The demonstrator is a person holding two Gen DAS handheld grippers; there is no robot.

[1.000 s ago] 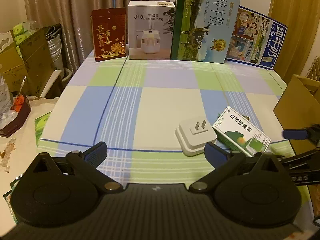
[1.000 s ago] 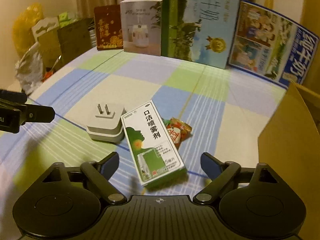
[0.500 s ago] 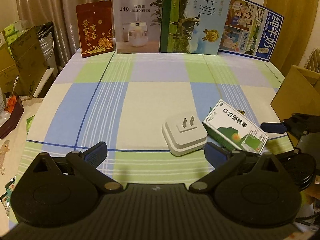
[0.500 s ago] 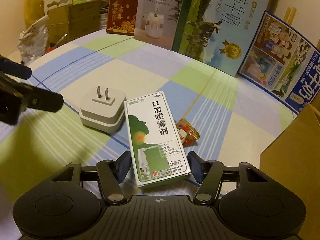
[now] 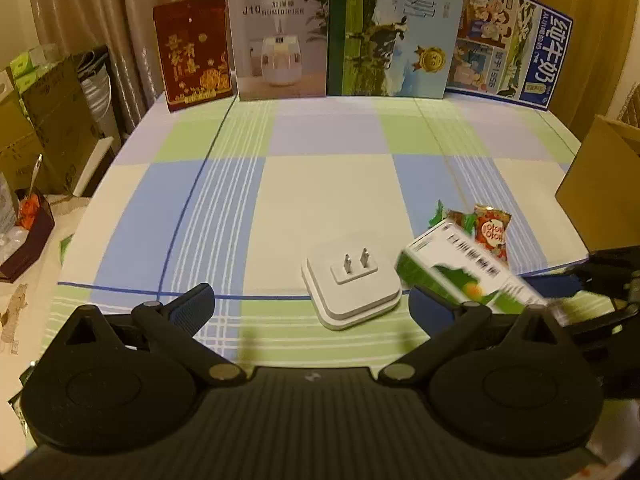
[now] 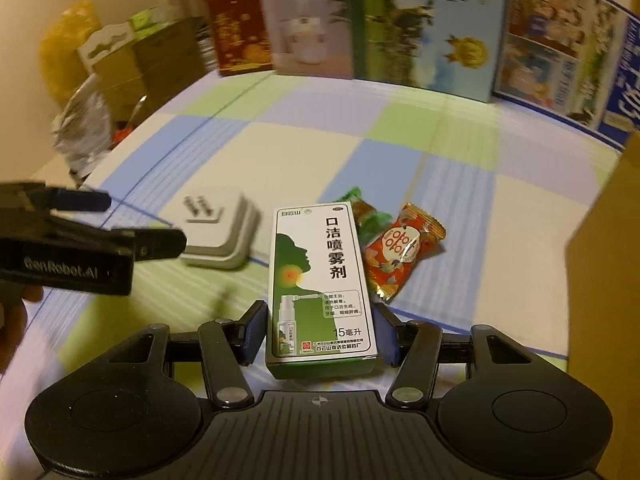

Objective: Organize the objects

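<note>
Fingers point(image 6: 256, 330) of the right gripper point(image 6: 320, 334) stand on both sides of the green and white spray box point(image 6: 322, 280), at its near end, and they are closing on it. In the right wrist view the pads look to be against the two long sides of the box, or almost so; a thin gap on the right side cannot be excluded. The box seems already a little off the table point(image 5: 320, 184): in the left wrist view its near end is tilted and blurred.

The relation that matters is the long axis of the box. It runs straight away from the right gripper, along the line of the fingers, so they take the box across its narrow width. This looks like a good grip, only it sits at one end, and the far end may sag or swing when the box is carried.

Just beside the far part of the box lies a red candy wrapper point(image 6: 402, 254) with a green wrapper point(image 6: 368, 218) behind it, both on the right side. The white plug adapter point(image 6: 220, 232) lies on the left, near but apart.

The left gripper point(image 5: 312, 302) has its fingers wide apart with nothing between them. It hovers over the near edge of the table, and the adapter lies just ahead of it, a little to the right. So the right hand has the box, and the left hand is nearer to the adapter.
</note>
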